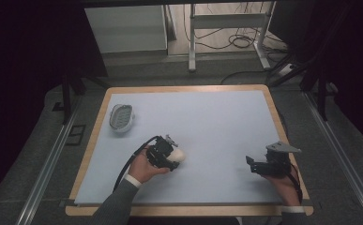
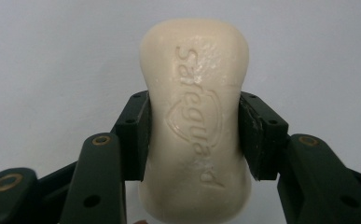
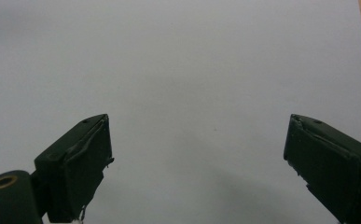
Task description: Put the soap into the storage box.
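Left claw [image 2: 193, 135] grips soap bar [image 2: 196, 116]; soap dish [image 1: 122, 117] well apart.

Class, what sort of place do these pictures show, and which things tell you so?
Probably a lab or recording workspace: a bare white table with only soap and a dish, hand-held claws, and loose cables on the floor behind.

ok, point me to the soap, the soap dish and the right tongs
soap [image 2: 194, 121], left gripper view, middle of its embossed face
soap dish [image 1: 122, 117], high view, its ribbed inside
right tongs [image 3: 197, 158], right gripper view, midway between the open tips
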Demonstrator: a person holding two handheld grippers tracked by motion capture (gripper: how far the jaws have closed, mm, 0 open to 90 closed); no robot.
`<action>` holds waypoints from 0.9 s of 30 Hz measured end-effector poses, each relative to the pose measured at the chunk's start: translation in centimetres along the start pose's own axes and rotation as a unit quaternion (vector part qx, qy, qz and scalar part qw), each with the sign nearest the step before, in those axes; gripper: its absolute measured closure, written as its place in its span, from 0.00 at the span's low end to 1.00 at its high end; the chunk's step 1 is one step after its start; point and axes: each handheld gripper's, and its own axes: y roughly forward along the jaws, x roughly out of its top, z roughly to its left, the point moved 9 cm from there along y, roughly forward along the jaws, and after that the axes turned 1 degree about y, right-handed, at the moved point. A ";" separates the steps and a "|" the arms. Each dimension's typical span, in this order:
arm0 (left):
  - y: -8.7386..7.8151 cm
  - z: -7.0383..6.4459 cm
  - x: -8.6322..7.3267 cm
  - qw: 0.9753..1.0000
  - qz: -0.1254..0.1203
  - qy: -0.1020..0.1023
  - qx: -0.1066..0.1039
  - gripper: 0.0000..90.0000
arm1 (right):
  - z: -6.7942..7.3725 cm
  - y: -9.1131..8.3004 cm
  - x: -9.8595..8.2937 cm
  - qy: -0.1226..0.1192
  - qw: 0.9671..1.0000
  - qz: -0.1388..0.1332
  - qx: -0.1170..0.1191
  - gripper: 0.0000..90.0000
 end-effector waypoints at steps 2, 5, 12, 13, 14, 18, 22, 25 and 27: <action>-0.2 0.2 -0.1 1.000 -0.001 -0.003 0.001 0.55 | 0.0 0.0 0.0 0.000 1.000 -0.001 -0.001 0.09; -0.5 0.5 -0.1 1.000 -0.001 -0.003 0.005 0.55 | -0.1 0.0 0.0 0.000 1.000 -0.001 -0.001 0.09; -1.5 1.6 0.2 1.000 -0.012 -0.014 0.010 0.55 | -0.1 -0.1 0.1 0.005 1.000 -0.004 0.001 0.09; -2.0 1.9 0.3 1.000 -0.017 -0.017 0.012 0.55 | -0.1 -0.1 0.1 0.004 1.000 -0.005 0.001 0.09; -2.2 2.0 0.3 1.000 -0.017 -0.017 0.014 0.55 | -0.1 -0.2 0.1 0.004 1.000 -0.005 0.000 0.09; -2.6 2.3 0.3 0.999 -0.020 -0.019 0.018 0.55 | -0.1 -0.1 0.1 0.004 1.000 -0.004 0.000 0.09; -3.3 2.8 0.3 0.999 -0.026 -0.023 0.025 0.55 | -0.1 -0.1 0.1 0.005 1.000 -0.004 0.000 0.08; -3.9 3.6 0.3 0.999 -0.031 -0.030 0.031 0.55 | -0.1 -0.1 0.0 0.006 1.000 -0.003 0.001 0.09; -4.3 3.9 0.3 0.998 -0.032 -0.033 0.033 0.55 | -0.1 -0.1 0.0 0.006 1.000 -0.003 0.000 0.09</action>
